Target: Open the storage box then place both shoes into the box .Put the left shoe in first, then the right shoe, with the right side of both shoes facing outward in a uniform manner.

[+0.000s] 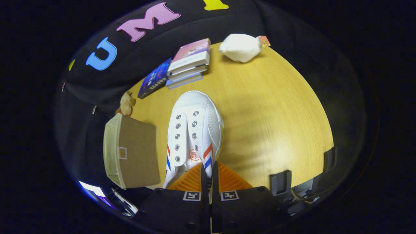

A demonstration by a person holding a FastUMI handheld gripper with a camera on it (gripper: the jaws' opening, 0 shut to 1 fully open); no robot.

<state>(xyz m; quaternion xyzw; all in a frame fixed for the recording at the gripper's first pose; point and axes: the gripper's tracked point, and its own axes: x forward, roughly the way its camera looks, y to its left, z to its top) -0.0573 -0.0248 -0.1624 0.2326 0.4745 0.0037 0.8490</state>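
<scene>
A white canvas shoe (195, 130) with red and blue side stripes points its toe away from me. My gripper (209, 174) is shut on the shoe's rear side wall, with both fingers pressed together around the thin fabric. The shoe seems to hang above the wooden table (266, 123) and throws a soft shadow to its right. Just left of the shoe stands the storage box (130, 149), beige with a broad brown face turned up towards me. I cannot tell whether it is open.
Beyond the shoe lies a stack of books (190, 61) with a blue book (154, 79) leaning beside it. A white plush (240, 47) sits at the far edge and a small brown toy (126, 104) behind the box. Black brackets (280, 182) clamp the near edge.
</scene>
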